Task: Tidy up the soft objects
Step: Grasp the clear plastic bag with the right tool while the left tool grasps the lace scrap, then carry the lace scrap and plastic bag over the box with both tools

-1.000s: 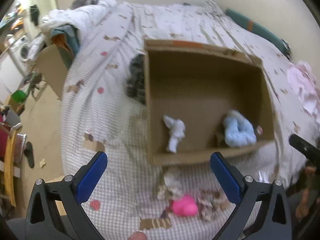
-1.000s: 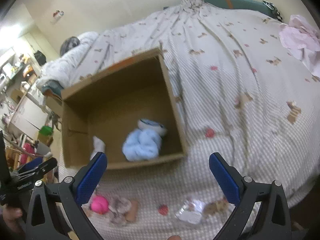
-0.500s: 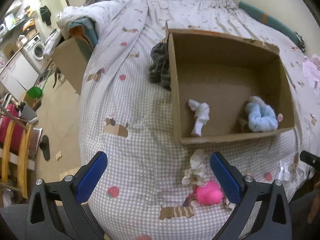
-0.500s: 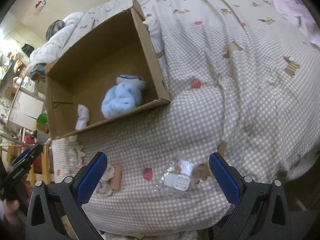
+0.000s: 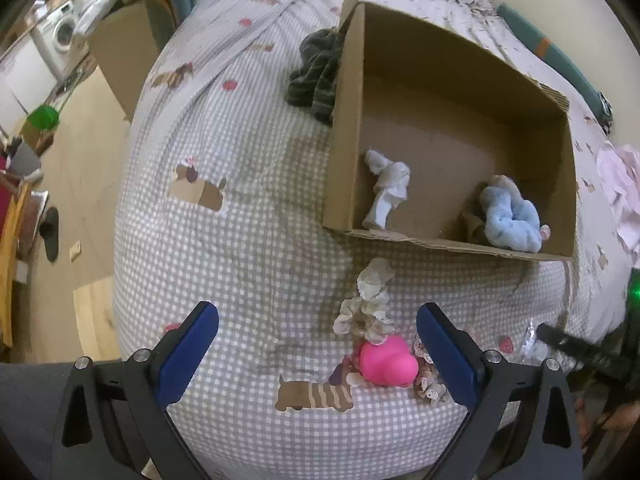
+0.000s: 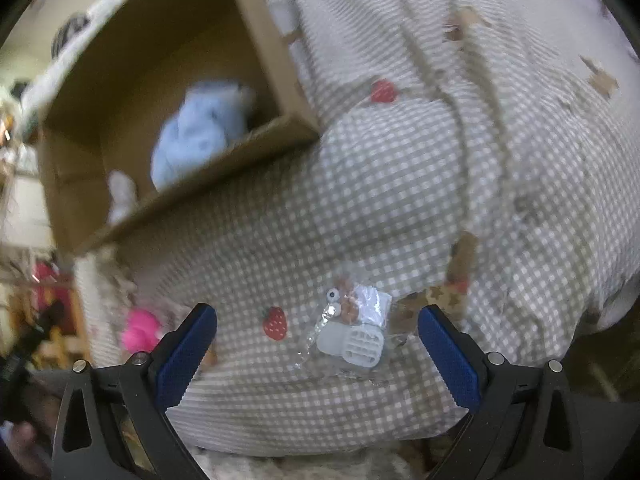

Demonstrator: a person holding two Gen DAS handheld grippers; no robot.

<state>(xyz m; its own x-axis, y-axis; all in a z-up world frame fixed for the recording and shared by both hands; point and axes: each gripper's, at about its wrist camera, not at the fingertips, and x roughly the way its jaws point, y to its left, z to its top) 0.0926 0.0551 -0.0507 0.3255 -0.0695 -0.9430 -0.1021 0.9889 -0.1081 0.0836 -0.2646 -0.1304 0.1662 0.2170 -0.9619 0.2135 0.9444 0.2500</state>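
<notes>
Right gripper (image 6: 318,350) spread wide, empty, low over the near edge of the bed (image 6: 480,160); view blurred. Clear packet (image 6: 352,332) of small pale items lies between its blue fingers (image 6: 186,346), not touched. Left gripper (image 5: 318,352) also spread wide, empty, hovering above the bed. Pink soft toy (image 5: 388,358) sits just inside its right finger, on a frilly cloth bundle (image 5: 370,308)

Landmark: cardboard box (image 5: 348,128), open top, on the bed
- inside the box, near its front wall: white cloth twist (image 5: 386,188) and light blue plush (image 5: 510,220)
- pink toy and frilly bundle: in front of the box, outside it
- packet: in front of the box's right corner, outside it
- dark striped garment (image 5: 316,74): against the box's left wall, outside

Step in hand, as I judge it: approach for the next pick; two items already boxed, several left. Next move likely calls for lowering the right gripper to straddle the packet, closing on the crinkly film without pinching the sheet, then carrying it over the box's front wall

Both grippers pitched downward at the bed, fingers pointing toward the box
</notes>
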